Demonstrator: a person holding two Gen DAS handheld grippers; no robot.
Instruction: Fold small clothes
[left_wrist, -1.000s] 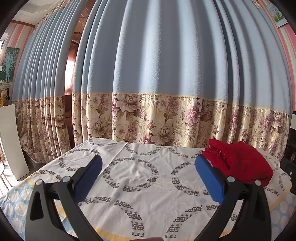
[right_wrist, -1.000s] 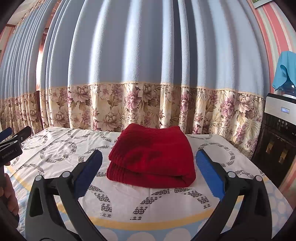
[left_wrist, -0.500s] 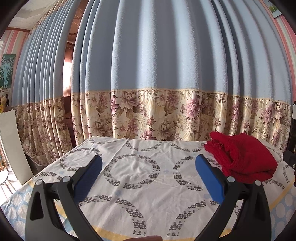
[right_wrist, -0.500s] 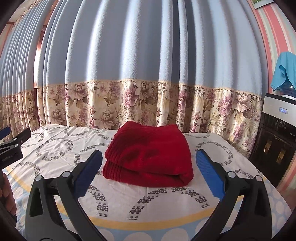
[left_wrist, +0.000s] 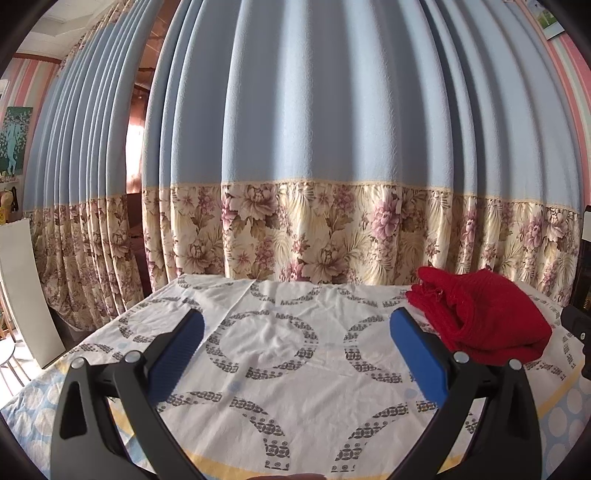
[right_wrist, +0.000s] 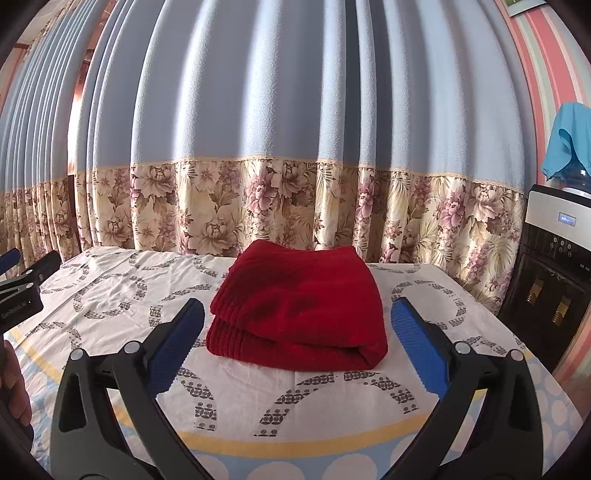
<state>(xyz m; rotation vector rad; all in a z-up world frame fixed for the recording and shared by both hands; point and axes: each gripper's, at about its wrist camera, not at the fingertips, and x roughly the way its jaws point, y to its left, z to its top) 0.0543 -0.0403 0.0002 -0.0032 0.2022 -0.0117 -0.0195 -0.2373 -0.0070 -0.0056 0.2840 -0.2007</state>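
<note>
Your red garment (right_wrist: 297, 308) lies folded on the counter (right_wrist: 229, 402), straight ahead of the right tongs (right_wrist: 297, 347) — the folding looks done. Both tongs are spread and empty, the left tongs (left_wrist: 295, 354) over bare cloth. Next, hold clear — or square an edge.
</note>
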